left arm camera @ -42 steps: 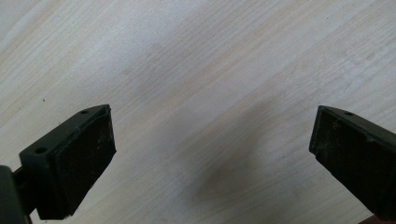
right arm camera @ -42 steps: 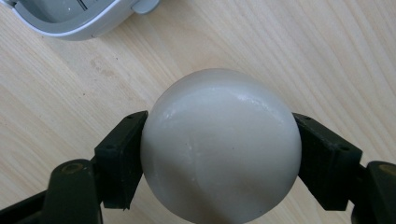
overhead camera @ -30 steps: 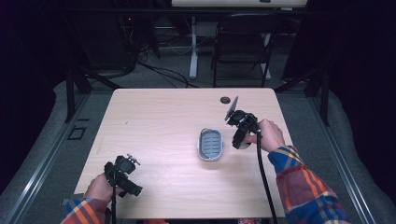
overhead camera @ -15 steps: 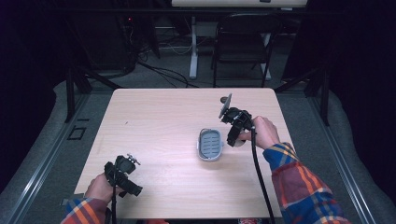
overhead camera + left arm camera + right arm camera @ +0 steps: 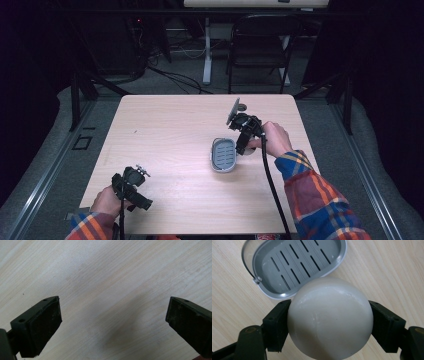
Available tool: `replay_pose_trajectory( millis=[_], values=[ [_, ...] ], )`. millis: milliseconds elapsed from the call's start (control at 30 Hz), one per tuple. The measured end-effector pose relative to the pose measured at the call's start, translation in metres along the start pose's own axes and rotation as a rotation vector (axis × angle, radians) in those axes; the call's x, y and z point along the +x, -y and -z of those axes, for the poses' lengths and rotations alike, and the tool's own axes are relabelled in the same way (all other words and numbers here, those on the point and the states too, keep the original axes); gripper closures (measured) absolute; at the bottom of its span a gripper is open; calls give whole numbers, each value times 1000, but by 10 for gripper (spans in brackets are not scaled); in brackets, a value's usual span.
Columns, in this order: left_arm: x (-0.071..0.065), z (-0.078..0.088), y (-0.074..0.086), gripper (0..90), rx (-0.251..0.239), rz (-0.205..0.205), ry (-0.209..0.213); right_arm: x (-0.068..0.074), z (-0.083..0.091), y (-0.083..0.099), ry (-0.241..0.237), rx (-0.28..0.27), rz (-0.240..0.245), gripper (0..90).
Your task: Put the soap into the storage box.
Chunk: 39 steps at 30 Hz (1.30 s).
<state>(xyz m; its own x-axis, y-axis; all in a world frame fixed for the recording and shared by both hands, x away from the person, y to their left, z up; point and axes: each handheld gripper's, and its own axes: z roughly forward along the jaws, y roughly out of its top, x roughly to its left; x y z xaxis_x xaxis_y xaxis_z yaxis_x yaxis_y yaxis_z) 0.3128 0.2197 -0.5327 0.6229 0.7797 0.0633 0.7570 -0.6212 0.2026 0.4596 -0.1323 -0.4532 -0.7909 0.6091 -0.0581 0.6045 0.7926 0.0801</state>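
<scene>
words on the soap (image 5: 329,317): none are showing
words on the soap dish (image 5: 297,263): none are showing
words on the table (image 5: 175,130): none are showing
words on the black pads (image 5: 45,325): none are showing
numbers or signs: none are showing anywhere

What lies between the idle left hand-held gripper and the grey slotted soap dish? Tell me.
Bare pale wood tabletop in the high view: nothing sits between the left hand-held gripper and the grey slotted soap dish.
</scene>
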Motion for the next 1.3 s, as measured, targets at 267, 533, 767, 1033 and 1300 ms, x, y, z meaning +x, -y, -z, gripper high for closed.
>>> replay_pose_trajectory(
  millis=[267, 533, 767, 1033, 1300],
  values=[
    [0, 0, 0, 0, 0, 0, 0, 6, -3, -11, -7, -4, 18, 246],
    [0, 0, 0, 0, 0, 0, 1, 12, -6, -23, -16, -4, 38, 246],
    [0, 0, 0, 0, 0, -2, 0, 17, -10, -34, -26, 6, 56, 246],
    [0, 0, 0, 0, 0, -3, 0, 22, -20, -44, -37, 17, 71, 246],
    [0, 0, 0, 0, -1, -4, 0, 27, -29, -54, -53, 15, 84, 246]
  ],
)
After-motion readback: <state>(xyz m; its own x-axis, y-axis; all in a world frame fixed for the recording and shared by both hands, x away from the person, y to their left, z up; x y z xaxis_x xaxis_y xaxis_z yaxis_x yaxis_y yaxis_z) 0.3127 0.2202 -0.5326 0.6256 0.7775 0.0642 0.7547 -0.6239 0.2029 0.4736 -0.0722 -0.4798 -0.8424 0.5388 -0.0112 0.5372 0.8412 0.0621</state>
